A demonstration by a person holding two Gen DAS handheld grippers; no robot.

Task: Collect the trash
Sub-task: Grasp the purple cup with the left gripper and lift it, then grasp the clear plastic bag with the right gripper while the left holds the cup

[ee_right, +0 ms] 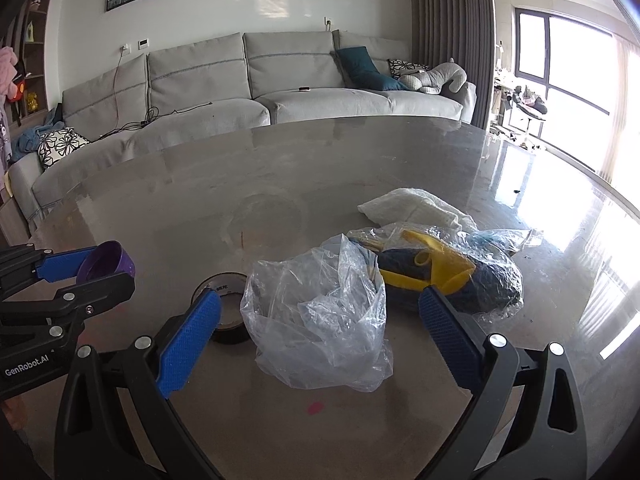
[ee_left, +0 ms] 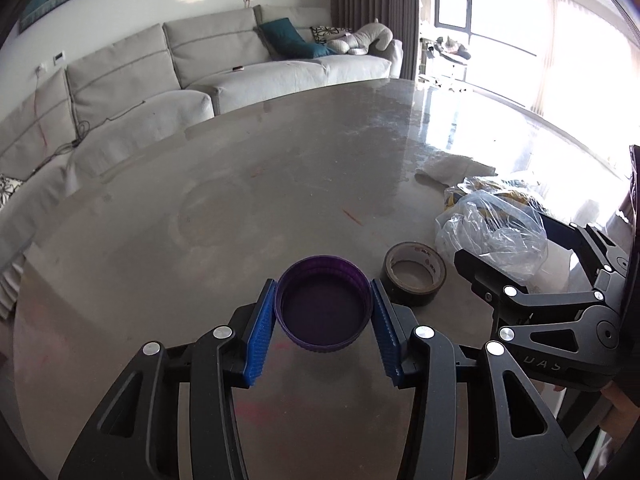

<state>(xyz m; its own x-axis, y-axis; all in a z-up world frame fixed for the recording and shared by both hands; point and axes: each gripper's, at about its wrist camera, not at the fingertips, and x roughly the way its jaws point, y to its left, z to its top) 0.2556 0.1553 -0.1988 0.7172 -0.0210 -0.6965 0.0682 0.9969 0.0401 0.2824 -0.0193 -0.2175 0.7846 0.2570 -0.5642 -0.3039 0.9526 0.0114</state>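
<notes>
Now left gripper fingers are clamping the round purple plastic cap. Right gripper fingers are gaping wide around the crumpled clear plastic bag. Keep the cap level and drop it inside the bag mouth.

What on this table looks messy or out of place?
A crumpled clear plastic bag lies loose beside a roll of dark tape, and a second bag holding a yellow and dark item slumps behind it. Red marks stain the table. Nothing looks spilled.

Both the left claw and right claw have black plastic linkage arms, silver round rivets and blue ribbed pads. White "GenRobot.AI" lettering marks the left one's side.
</notes>
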